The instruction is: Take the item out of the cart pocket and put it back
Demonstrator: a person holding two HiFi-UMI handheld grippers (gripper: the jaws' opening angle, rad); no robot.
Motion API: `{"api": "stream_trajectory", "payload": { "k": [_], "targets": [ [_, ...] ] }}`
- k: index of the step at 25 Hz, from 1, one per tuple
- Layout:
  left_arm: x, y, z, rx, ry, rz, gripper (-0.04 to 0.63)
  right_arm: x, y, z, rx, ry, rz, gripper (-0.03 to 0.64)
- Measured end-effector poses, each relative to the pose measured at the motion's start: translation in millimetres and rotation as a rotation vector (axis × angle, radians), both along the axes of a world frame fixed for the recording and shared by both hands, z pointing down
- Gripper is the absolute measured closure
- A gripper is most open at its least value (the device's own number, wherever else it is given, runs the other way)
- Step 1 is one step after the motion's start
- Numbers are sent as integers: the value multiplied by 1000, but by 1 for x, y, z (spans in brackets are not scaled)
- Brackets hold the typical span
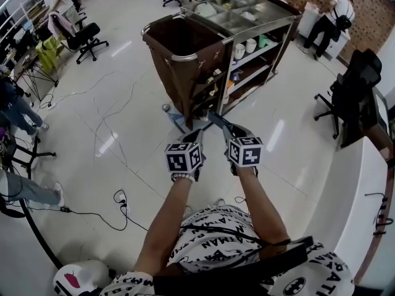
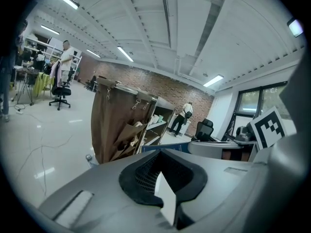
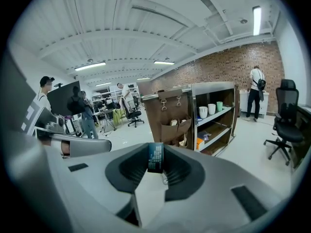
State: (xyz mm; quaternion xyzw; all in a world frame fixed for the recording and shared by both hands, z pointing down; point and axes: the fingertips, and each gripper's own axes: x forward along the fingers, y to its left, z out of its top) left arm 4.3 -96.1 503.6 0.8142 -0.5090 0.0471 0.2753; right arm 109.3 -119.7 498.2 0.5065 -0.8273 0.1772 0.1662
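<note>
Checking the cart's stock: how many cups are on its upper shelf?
3, in a row on the upper shelf of the steel cart: one white cup nearest the brown bag, a second white cup beside it, then a green cup. Others may be hidden.

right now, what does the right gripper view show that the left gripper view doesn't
Only the right gripper view: a small dark printed item clamped between the jaws of the right gripper, and a dark monitor at the left.
Only the left gripper view: a bottle on the floor by the cart's foot, and windows at the right.
Both: the brown cart with its side pockets, the brick wall, and a person in a white top at the back.
</note>
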Motion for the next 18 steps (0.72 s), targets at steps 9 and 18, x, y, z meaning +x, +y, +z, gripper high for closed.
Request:
{"api": "stream_trajectory", "payload": {
  "k": [9,18],
  "targets": [
    [0,-5,-1,0,9,-7,592,6,-3,1,2,-1,13,520],
    [-3,-6,7,-18,11,-7,594,11,-1,2,-2,-1,39,520]
  ]
}}
